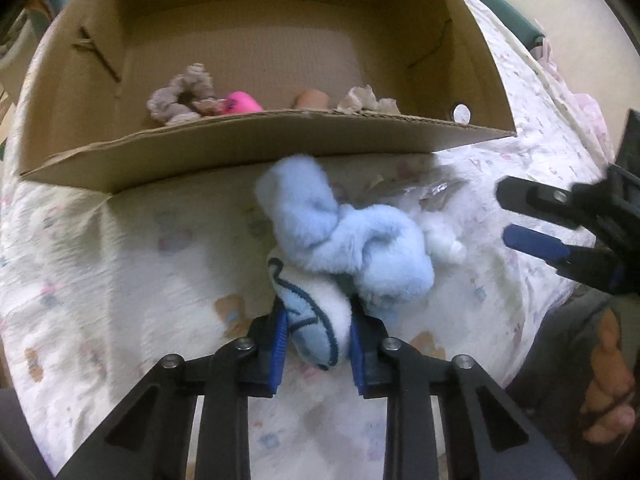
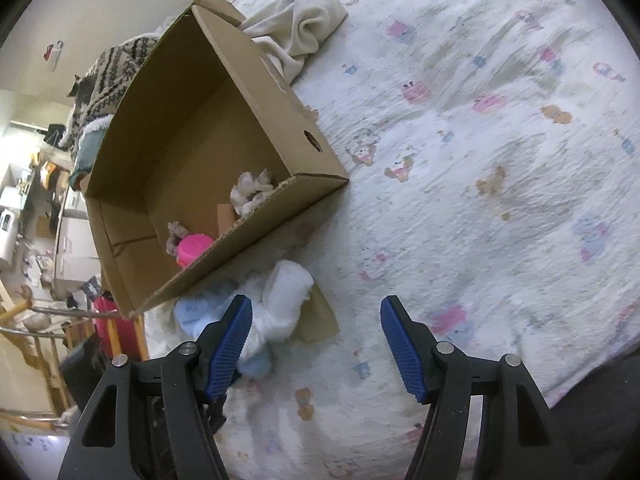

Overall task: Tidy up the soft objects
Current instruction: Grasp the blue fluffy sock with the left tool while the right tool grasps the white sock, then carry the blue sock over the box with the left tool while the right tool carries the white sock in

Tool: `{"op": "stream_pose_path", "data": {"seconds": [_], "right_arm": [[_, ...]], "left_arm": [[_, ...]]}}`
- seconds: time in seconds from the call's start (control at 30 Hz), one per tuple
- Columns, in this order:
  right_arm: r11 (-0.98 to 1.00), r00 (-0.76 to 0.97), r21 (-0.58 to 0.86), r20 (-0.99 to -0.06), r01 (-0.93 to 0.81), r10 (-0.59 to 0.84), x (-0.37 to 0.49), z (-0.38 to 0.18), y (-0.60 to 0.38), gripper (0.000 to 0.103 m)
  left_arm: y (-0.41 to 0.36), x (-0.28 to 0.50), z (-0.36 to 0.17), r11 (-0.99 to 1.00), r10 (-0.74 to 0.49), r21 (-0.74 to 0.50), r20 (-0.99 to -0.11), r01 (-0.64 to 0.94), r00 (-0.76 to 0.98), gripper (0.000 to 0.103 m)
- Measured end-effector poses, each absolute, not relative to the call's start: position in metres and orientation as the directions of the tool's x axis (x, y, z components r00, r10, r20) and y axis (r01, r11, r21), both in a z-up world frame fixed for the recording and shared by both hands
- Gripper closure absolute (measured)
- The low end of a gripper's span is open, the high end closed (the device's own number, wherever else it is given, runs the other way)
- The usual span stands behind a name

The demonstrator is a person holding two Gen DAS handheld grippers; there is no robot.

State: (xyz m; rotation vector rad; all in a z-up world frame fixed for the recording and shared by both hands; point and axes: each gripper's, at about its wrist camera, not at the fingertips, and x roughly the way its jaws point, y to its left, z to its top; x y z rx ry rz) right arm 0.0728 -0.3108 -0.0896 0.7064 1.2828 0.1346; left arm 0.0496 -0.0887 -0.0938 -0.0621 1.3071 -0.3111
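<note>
My left gripper (image 1: 318,332) is shut on the white, blue-trimmed end of a fluffy light-blue plush toy (image 1: 360,240), which lies on the bed just in front of the cardboard box (image 1: 240,144). The toy also shows in the right wrist view (image 2: 280,300), next to the box (image 2: 256,92). Inside the box lie a grey scrunchie (image 1: 180,96), a pink object (image 1: 242,102) and a cream soft item (image 1: 366,100). My right gripper (image 2: 316,336) is open and empty, just right of the toy; it shows at the right in the left wrist view (image 1: 516,216).
The patterned white bedsheet (image 2: 480,160) covers the bed. A cream cloth (image 2: 308,28) lies bunched behind the box. A flat brown card piece (image 2: 320,316) lies under the toy. The bed's left edge drops to a cluttered room (image 2: 40,240).
</note>
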Motion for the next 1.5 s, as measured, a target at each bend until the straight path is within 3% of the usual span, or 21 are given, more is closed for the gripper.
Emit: {"op": "stream_pose_path", "data": {"seconds": [0.13, 0.27, 0.5, 1.0, 1.2, 1.5], "right_arm": [[0.782, 0.292, 0.567, -0.818, 0.259, 0.496, 0.080, -0.092, -0.296, 0.033], [0.821, 0.280, 0.531, -0.837, 0.210, 0.470, 0.087, -0.090, -0.277, 0.042], [0.832, 0.258, 0.530, -0.837, 0.163, 0.482, 0.088, -0.092, -0.267, 0.096], [0.842, 0.316, 0.539, -0.802, 0.016, 0.507, 0.055, -0.050, -0.261, 0.097], [0.851, 0.169, 0.522, -0.845, 0.050, 0.508, 0.045, -0.081, -0.251, 0.097], [0.845, 0.091, 0.519, -0.855, 0.132, 0.511, 0.045, -0.106, -0.262, 0.094]], "left_arm": [[-0.079, 0.041, -0.080, 0.965, -0.230, -0.188, -0.942, 0.183, 0.243, 0.080], [-0.069, 0.037, -0.070, 0.971, -0.210, -0.170, -0.942, 0.168, 0.261, 0.080], [-0.058, 0.044, -0.069, 0.978, -0.193, -0.162, -0.942, 0.131, 0.275, 0.080], [-0.038, 0.026, -0.057, 0.990, -0.135, -0.111, -0.937, 0.091, 0.321, 0.080], [-0.033, 0.019, -0.057, 0.993, -0.110, -0.089, -0.937, 0.076, 0.332, 0.080], [-0.030, 0.019, -0.058, 0.994, -0.107, -0.095, -0.935, 0.052, 0.338, 0.080]]}}
